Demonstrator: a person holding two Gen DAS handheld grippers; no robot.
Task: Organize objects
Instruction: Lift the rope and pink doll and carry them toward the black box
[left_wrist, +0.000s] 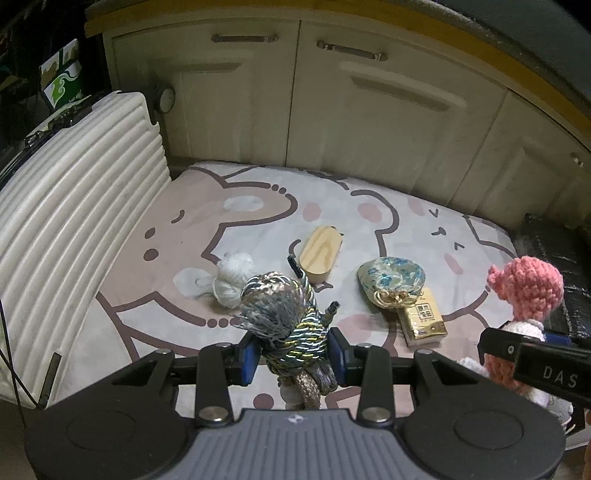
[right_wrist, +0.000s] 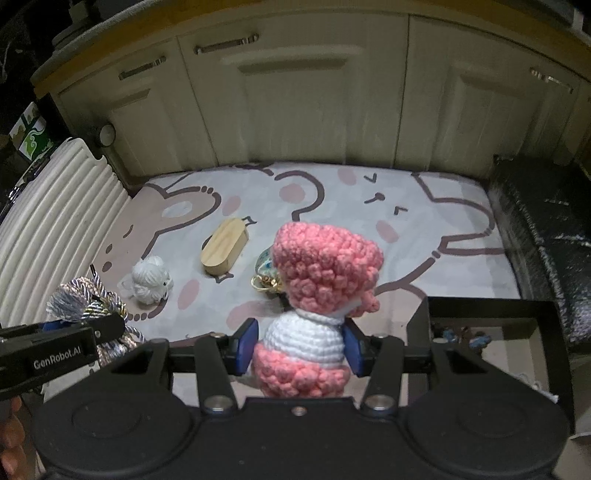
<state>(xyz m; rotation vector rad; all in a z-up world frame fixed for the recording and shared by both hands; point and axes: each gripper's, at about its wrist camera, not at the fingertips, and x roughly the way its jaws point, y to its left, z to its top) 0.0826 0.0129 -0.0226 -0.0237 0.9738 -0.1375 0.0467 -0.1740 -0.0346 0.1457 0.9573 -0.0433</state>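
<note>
Status: both claws loaded, mid-carry. Left gripper (left_wrist: 291, 354) is clamped on the tassel rope bundle (left_wrist: 284, 314), blue pads tight on its wrapped middle, tassel end up. Right gripper (right_wrist: 301, 349) is clamped on the pink-and-white crochet doll (right_wrist: 317, 295), pads on its white torso. Both items appear held above the near edge of the cartoon mat (left_wrist: 177, 236), not resting on it.

On the mat: white yarn ball (left_wrist: 231, 277) left of centre, wooden brush (left_wrist: 320, 254) mid-mat, brocade pouch (left_wrist: 391, 282) right of it, touching the gold packet (left_wrist: 424, 317) at its near side.

Black box (right_wrist: 487, 332) sits off the mat's near right corner, small items inside. That's my guess for the drop target. Next move: swing the doll right over the box rim, then release. Rope follows; keep the two claws apart.
</note>
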